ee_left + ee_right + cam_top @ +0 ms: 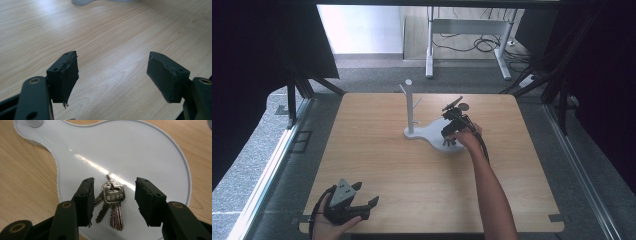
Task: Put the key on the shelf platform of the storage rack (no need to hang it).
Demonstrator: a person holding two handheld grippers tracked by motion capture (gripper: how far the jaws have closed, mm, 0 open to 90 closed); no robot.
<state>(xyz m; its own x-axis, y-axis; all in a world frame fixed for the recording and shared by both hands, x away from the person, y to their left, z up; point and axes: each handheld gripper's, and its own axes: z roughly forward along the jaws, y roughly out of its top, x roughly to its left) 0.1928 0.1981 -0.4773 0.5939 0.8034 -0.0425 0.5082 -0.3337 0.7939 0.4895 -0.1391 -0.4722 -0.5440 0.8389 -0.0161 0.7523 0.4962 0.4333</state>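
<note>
A bunch of silver keys (111,203) on a ring lies on the white round tray (140,152) of a white stand. My right gripper (114,198) is open, its two black jaws on either side of the keys, not closed on them. In the high view the right gripper (452,135) hovers over the white tray (432,134), and the keys (449,143) show under it. The stand's upright post (410,105) with pegs rises at the tray's left end. My left gripper (371,206) rests open near the table's front left edge; its jaws (112,75) hold nothing.
The wooden table (387,165) has bare surface between the two grippers. A small dark round thing (463,106) lies just behind the right gripper. Dark curtains and metal frame rails flank the table; a desk frame with cables (472,40) stands on the floor beyond.
</note>
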